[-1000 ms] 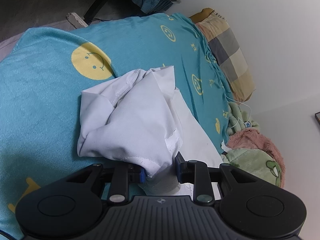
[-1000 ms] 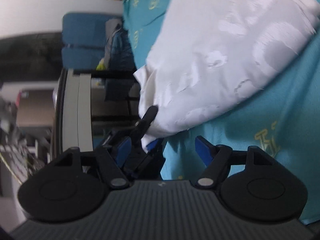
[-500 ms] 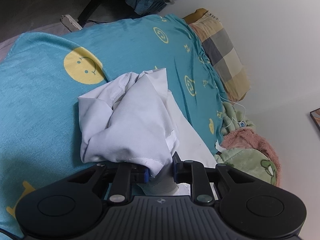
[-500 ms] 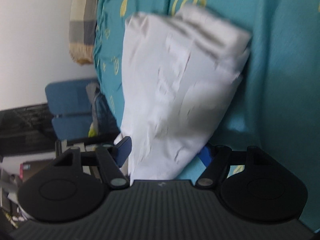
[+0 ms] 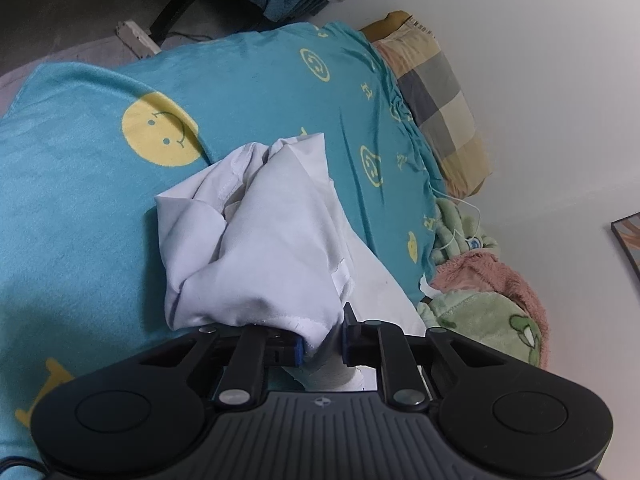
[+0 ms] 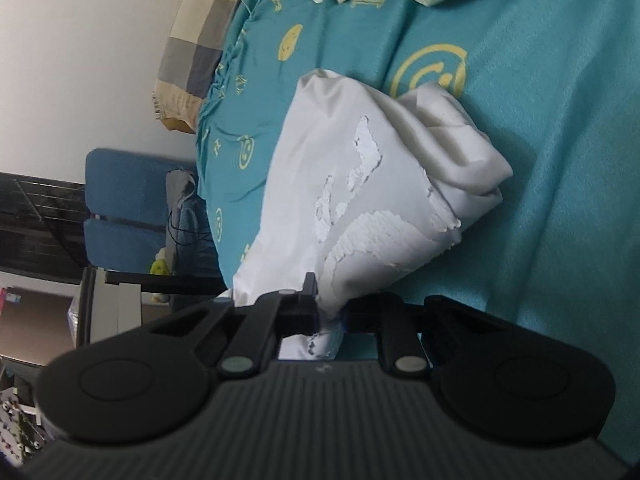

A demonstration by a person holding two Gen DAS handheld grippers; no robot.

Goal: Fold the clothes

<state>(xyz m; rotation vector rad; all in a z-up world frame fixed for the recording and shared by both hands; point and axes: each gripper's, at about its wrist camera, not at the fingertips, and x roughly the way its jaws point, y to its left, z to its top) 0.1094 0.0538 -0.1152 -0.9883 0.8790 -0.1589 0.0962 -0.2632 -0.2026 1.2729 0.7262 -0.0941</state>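
A: What am I looking at on the bed?

B: I'm seeing a white garment (image 5: 260,248) lying bunched on a teal blanket (image 5: 80,208) printed with yellow smiley faces. Nothing is sitting inside anything; it's all loose on the bed.

A: What's lying around it?

B: A checked pillow (image 5: 436,92) is resting against the wall, and a green plush toy (image 5: 488,320) with a pink fleece (image 5: 504,276) is sitting just beside the blanket's edge. A blue chair (image 6: 124,208) is standing past the bed in the right wrist view.

A: And the tools?

B: My left tool (image 5: 322,340) is closing, pads pinching a corner of the garment. My right tool (image 6: 333,312) is also closing, with a white fold caught between its fingers (image 6: 310,308).

A: Which way is the garment running?

B: It's stretching away from both tools, long axis pointing ahead of them, with a rough white print (image 6: 360,208) facing up on the right side.
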